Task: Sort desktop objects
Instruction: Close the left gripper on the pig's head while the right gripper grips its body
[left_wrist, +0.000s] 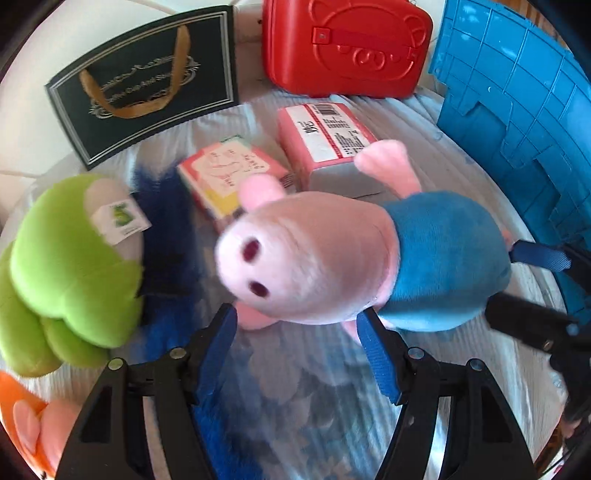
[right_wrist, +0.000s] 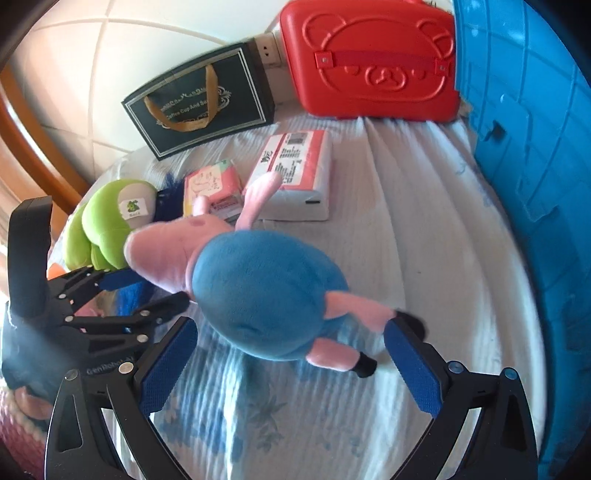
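A pig plush (left_wrist: 314, 258) with a pink head and blue body hangs just above the white cloth. My left gripper (left_wrist: 295, 317) is shut on its head, a blue pad on each side. In the right wrist view the left gripper (right_wrist: 147, 288) reaches in from the left to the pig plush (right_wrist: 266, 295). My right gripper (right_wrist: 290, 328) is open wide; the pig's legs lie between its fingers without touching the pads. A green plush (left_wrist: 74, 258) lies to the left.
A red bear-embossed case (left_wrist: 347, 48), a black gift bag (left_wrist: 147, 92) and a blue crate (left_wrist: 517, 110) stand at the back and right. Two pink tissue packs (left_wrist: 325, 136) (left_wrist: 229, 173) lie mid-cloth. A blue fuzzy item (left_wrist: 166, 229) and an orange plush (left_wrist: 22, 417) sit left.
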